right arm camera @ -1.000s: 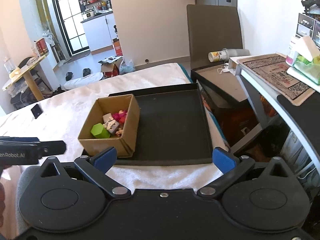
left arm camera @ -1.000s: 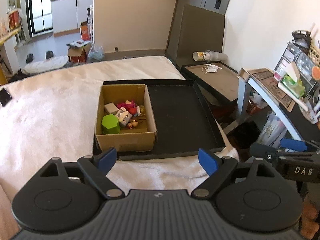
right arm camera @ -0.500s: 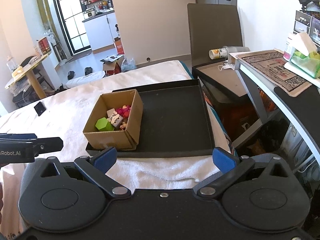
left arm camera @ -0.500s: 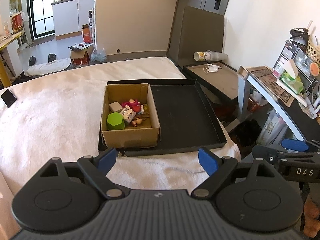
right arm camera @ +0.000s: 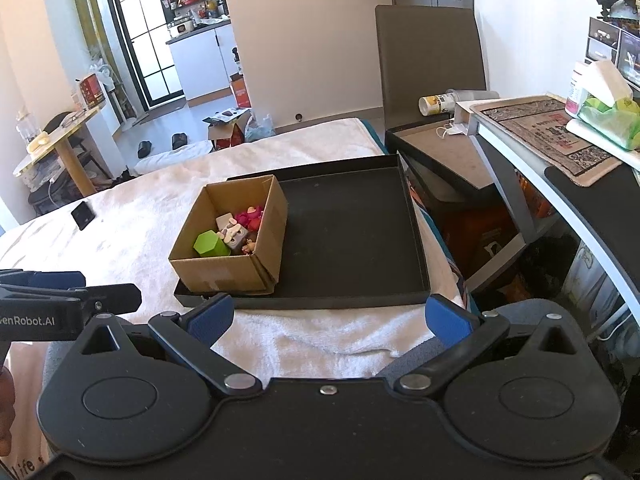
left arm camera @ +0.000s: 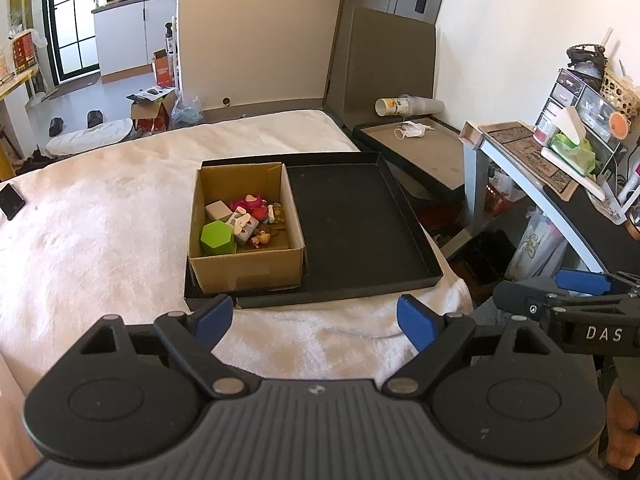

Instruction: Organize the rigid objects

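A cardboard box (left arm camera: pixel 248 270) (right arm camera: pixel 224 276) stands in the left part of a black tray (left arm camera: pixel 352 224) (right arm camera: pixel 352 240) on a white towel. In the box lie a green hexagonal block (left arm camera: pixel 217 239) (right arm camera: pixel 211 243), a grey and white toy (left arm camera: pixel 245 229) (right arm camera: pixel 234 234), pink and red pieces (left arm camera: pixel 250 204) (right arm camera: pixel 250 216) and small brown figures (left arm camera: pixel 264 238). My left gripper (left arm camera: pixel 314 318) is open and empty, just short of the tray's near edge. My right gripper (right arm camera: pixel 328 318) is open and empty, also short of the tray.
The white towel (left arm camera: pixel 80 240) covers the surface. A small black object (left arm camera: pixel 10 201) lies at its far left. A second black tray (left arm camera: pixel 420 152) with a mask and a tipped cup stack (left arm camera: pixel 408 105) stands at the right. A cluttered desk (right arm camera: pixel 560 148) stands at the far right.
Both grippers have pulled back and risen a little, so the box and tray look farther away. Both stay open and empty.
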`<state>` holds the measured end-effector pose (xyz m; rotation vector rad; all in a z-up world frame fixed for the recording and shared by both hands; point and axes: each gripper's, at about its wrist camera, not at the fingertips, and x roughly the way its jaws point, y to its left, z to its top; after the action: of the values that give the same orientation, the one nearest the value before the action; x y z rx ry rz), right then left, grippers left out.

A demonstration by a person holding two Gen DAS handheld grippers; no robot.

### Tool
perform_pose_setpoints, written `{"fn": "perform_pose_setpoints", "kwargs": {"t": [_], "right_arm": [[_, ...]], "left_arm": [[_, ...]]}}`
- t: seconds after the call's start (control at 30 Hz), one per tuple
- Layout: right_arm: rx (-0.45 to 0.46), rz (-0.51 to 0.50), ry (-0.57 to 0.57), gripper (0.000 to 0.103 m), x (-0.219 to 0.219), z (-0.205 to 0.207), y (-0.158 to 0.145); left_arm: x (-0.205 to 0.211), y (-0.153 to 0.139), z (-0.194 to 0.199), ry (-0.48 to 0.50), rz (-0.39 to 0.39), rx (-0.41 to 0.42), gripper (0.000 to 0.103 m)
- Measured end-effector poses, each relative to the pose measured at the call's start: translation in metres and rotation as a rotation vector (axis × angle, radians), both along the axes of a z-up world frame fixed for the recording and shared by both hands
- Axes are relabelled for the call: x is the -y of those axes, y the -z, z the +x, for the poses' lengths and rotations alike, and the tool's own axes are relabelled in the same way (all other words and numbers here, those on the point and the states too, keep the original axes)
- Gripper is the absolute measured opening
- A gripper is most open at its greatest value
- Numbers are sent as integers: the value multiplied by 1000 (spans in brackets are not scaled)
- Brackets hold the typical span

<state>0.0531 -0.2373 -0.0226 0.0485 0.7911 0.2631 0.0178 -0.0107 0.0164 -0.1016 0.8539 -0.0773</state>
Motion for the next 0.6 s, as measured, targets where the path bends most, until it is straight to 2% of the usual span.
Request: {"fn": "perform_pose_setpoints", "kwargs": {"t": [0.6], "right_arm": [[-5,23,21,103,8,0,0]], "left_arm": [[2,1,0,-6,20,-1,88]]}}
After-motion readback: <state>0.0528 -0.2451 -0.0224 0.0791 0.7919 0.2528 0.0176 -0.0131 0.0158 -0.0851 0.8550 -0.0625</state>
